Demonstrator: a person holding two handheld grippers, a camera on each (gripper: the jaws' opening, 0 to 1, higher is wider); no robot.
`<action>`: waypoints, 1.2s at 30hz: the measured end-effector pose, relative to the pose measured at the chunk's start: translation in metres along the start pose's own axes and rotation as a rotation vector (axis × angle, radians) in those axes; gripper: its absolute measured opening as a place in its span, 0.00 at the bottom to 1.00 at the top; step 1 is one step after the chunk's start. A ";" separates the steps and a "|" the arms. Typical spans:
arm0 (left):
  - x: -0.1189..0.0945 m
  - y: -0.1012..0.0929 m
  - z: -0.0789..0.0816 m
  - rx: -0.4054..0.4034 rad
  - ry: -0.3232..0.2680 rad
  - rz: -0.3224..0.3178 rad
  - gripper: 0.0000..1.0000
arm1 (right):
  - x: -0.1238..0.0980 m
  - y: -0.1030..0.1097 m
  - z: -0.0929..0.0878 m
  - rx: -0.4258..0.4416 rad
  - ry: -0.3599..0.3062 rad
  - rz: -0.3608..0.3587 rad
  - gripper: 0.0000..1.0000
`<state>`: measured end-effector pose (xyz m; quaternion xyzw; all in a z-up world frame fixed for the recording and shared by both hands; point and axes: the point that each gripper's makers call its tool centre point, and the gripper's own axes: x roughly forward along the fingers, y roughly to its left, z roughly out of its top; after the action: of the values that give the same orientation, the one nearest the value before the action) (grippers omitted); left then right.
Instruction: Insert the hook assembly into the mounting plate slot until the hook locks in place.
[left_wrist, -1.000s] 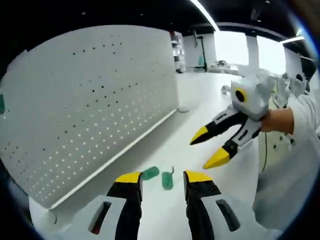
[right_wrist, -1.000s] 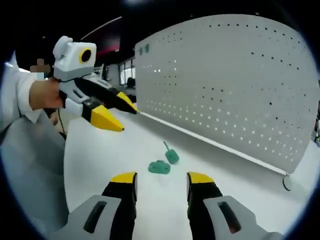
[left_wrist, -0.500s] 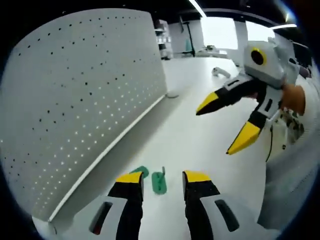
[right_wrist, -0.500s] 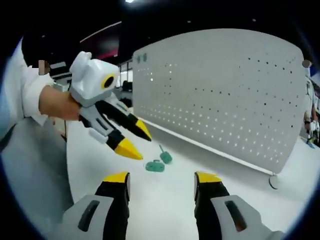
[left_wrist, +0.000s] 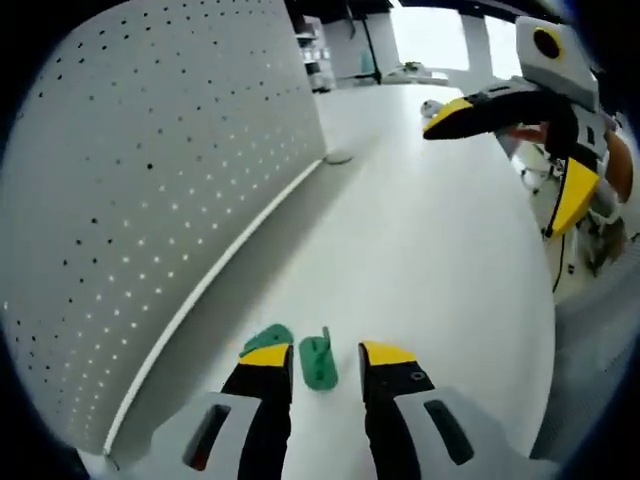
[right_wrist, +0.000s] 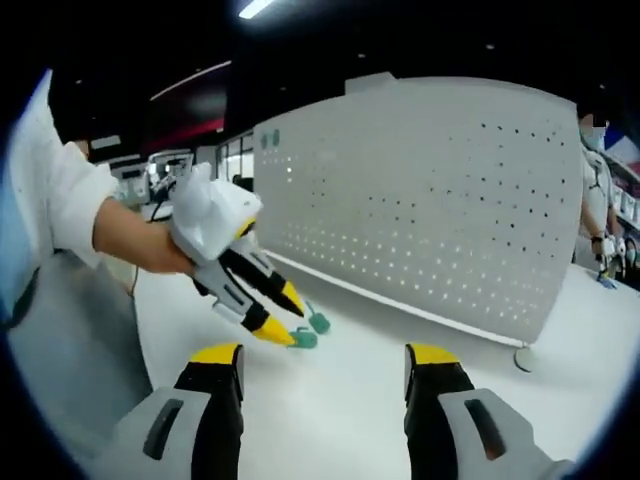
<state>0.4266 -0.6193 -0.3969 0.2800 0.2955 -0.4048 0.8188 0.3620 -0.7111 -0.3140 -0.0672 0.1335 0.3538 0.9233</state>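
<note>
White pegboard (left_wrist: 150, 200) stands beside green hook piece (left_wrist: 318, 362), which lies lengthwise between left gripper (left_wrist: 327, 358) jaws, apart, ungripped; right gripper (right_wrist: 325, 355) gaping, empty

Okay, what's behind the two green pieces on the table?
Behind the two green pieces stands the white pegboard panel, upright on the table. What lies behind the panel is covered.

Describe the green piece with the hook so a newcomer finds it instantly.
Start at the white pegboard standing on the white table. In front of its base lie two small green pieces. The hook piece sits between the left tool's yellow tips; unlike the plain green piece nearer the board, it has a thin wire hook.
</note>
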 end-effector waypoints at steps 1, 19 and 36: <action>0.001 0.001 0.000 0.003 0.003 0.001 0.26 | 0.000 -0.001 -0.001 0.004 -0.001 -0.004 0.65; 0.017 0.001 0.002 0.054 0.046 -0.005 0.14 | -0.005 -0.007 -0.009 0.048 -0.007 -0.025 0.65; 0.005 0.003 0.004 0.034 0.023 -0.004 0.03 | 0.000 0.001 -0.003 0.020 0.007 -0.004 0.65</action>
<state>0.4327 -0.6227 -0.3975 0.2978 0.2985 -0.4083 0.8096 0.3610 -0.7112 -0.3168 -0.0594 0.1402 0.3503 0.9242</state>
